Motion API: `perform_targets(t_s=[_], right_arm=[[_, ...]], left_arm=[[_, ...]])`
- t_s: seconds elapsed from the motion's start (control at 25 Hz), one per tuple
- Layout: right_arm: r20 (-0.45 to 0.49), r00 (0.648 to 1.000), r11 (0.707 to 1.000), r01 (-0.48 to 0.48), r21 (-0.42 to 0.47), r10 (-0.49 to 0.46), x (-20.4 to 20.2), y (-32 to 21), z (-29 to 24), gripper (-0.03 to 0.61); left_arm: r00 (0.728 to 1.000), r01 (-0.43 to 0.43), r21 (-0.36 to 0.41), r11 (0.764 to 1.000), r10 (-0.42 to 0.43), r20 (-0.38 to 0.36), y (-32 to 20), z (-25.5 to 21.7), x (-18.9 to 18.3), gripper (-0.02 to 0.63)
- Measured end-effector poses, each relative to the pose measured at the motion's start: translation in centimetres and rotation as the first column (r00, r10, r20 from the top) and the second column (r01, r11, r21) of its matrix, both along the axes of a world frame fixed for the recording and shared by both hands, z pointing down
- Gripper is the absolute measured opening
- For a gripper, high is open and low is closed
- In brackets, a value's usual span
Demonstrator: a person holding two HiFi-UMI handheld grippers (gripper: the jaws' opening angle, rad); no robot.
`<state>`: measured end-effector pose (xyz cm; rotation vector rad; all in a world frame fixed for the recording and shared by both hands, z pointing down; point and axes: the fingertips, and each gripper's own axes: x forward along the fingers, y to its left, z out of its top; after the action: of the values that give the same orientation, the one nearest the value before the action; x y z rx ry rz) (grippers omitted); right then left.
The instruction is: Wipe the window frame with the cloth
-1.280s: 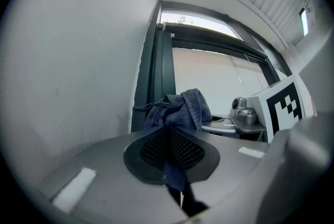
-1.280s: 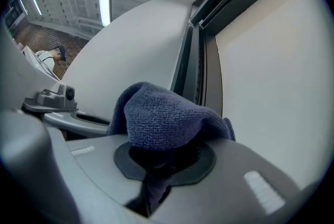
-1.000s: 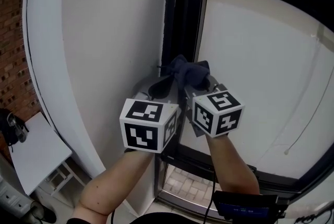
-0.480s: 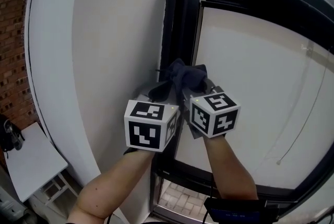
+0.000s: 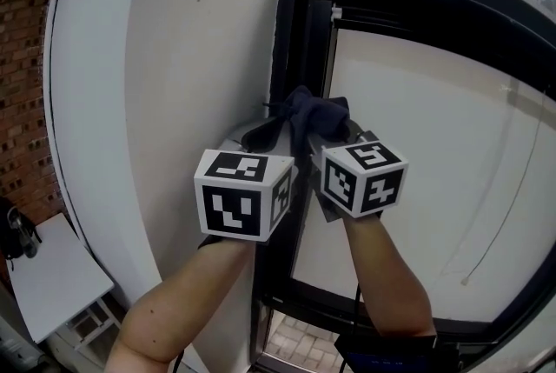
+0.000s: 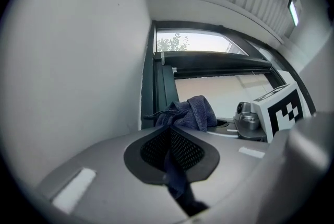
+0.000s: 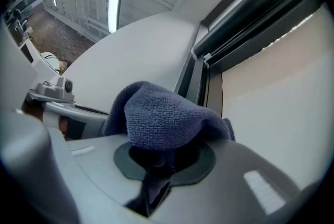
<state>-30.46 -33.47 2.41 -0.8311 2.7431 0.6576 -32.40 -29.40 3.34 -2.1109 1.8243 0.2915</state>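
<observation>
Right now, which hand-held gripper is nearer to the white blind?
Right. The right hand-held gripper is in front of the left edge of the blind; the left hand-held gripper is across the black frame, before the white wall. Both grip the cloth.

Grey tongs (image 6: pixel 169 137), black-white marker cubes (image 5: pixel 239 204)

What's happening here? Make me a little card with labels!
Cloth: dark blue, bunched up, held by both grippers
Left gripper: jaws shut on a thin strip of the cloth
Right gripper: jaws shut on the bunched part of the cloth
Window frame: black, its upright bar just behind the cloth
Wall: white, left of the frame
Blind: pale, covering the glass
</observation>
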Motion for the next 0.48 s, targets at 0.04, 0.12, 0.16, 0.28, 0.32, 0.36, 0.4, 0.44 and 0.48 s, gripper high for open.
perform_targets(t_s=[0.04,0.12,0.16,0.28,0.32,0.36,0.4,0.44,0.48], right_arm=[[0.004,1.000,1.000,-0.001,0.007,0.001,0.1,0.0,-0.5,0.046],[0.011,1.000,1.000,-0.009,0.027,0.009,0.2,0.0,-1.5,0.046],[0.015,1.000,0.999,-0.013,0.037,0.013,0.2,0.1,-2.0,0.046],[0.024,1.000,0.998,-0.018,0.054,0.017,0.1,0.2,-3.1,0.046],[0.027,0.999,0.998,-0.020,0.059,0.018,0.1,0.3,-3.5,0.046],[0.028,0.999,0.998,-0.021,0.063,0.019,0.1,0.3,-4.0,0.046],[0.030,0.999,0.997,-0.023,0.068,0.021,0.2,0.2,-4.5,0.046],[0.032,0.999,0.997,-0.025,0.074,0.023,0.2,0.2,-5.1,0.046],[0.034,0.999,0.996,-0.030,0.080,0.027,0.3,0.2,-5.6,0.046]], left_arm=[[1.000,0.009,0.009,1.000,-0.009,0.008,0.0,-0.4,0.0,-0.009],[0.999,0.031,0.029,0.999,-0.032,0.026,0.1,-1.0,-0.1,-0.009],[0.999,0.038,0.035,0.999,-0.039,0.034,0.1,-1.1,0.0,-0.009],[0.999,0.033,0.040,0.999,-0.035,0.029,0.1,-1.6,0.0,-0.009],[0.999,0.032,0.044,0.999,-0.033,0.025,0.2,-1.9,-0.1,-0.009],[0.999,0.029,0.050,0.998,-0.030,0.022,0.3,-2.2,-0.1,-0.009],[0.999,0.026,0.056,0.998,-0.027,0.019,0.3,-2.5,-0.1,-0.009],[1.000,0.024,0.062,0.998,-0.025,0.018,0.4,-2.9,-0.1,-0.009],[0.999,0.026,0.067,0.997,-0.028,0.021,0.3,-3.2,-0.1,-0.009]])
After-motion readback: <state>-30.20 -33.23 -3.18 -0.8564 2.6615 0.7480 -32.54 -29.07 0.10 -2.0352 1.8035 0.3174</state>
